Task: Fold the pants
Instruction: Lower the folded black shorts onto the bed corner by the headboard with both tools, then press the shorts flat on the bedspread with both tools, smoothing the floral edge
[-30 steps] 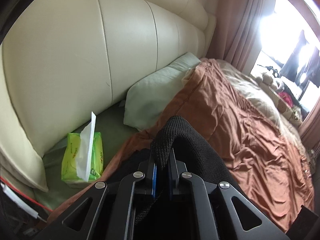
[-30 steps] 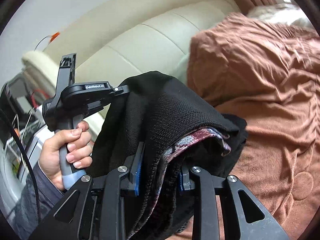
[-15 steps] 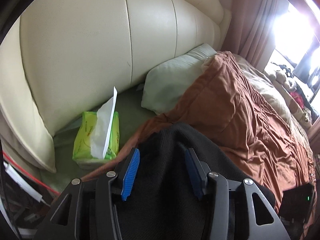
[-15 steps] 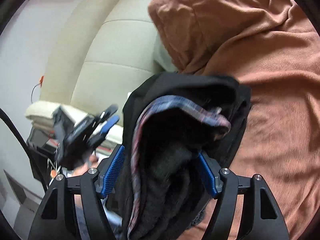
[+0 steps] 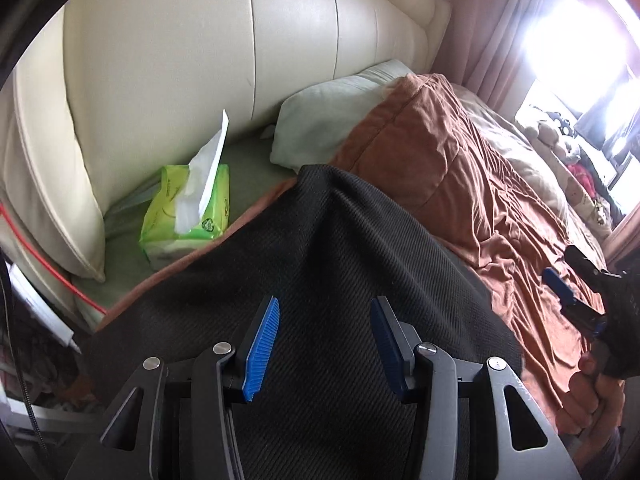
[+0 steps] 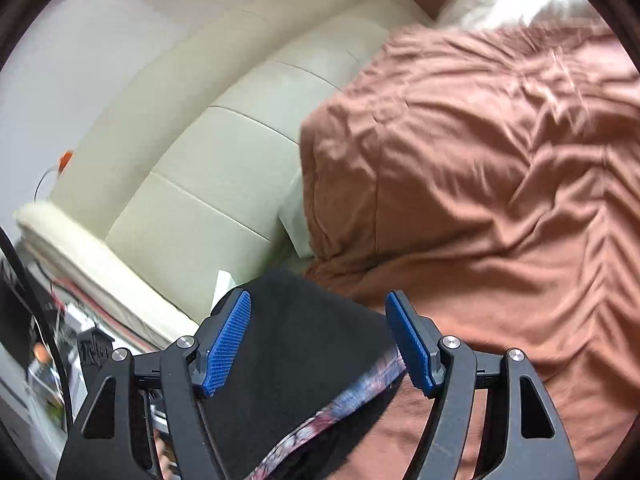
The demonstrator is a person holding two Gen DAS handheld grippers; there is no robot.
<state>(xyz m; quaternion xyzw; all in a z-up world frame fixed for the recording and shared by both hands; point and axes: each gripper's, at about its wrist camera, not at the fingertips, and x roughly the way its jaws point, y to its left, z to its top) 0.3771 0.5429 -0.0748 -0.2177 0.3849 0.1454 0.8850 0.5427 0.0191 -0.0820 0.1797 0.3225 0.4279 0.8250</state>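
Observation:
The black knit pants [image 5: 320, 260] lie folded on the brown bedspread [image 5: 460, 168], spread wide under my left gripper [image 5: 324, 344]. That gripper is open, its blue pads apart above the cloth. In the right wrist view the pants [image 6: 296, 344] show a plaid lining edge [image 6: 352, 400] near the bottom. My right gripper [image 6: 320, 344] is open too, with the cloth lying between and below its pads. The right gripper also shows in the left wrist view [image 5: 568, 300] at the far right, held in a hand.
A green tissue pack [image 5: 184, 212] with a tissue sticking up sits by the cream headboard [image 5: 180, 48]. A pale green pillow [image 5: 328, 112] lies behind the pants. The bedspread [image 6: 500, 160] stretches right. Cables and clutter are beside the bed at left [image 5: 36, 320].
Both grippers were shut on the lifted pants a second ago. They opened and let go; the pants now lie on the bed and both grippers have drawn back.

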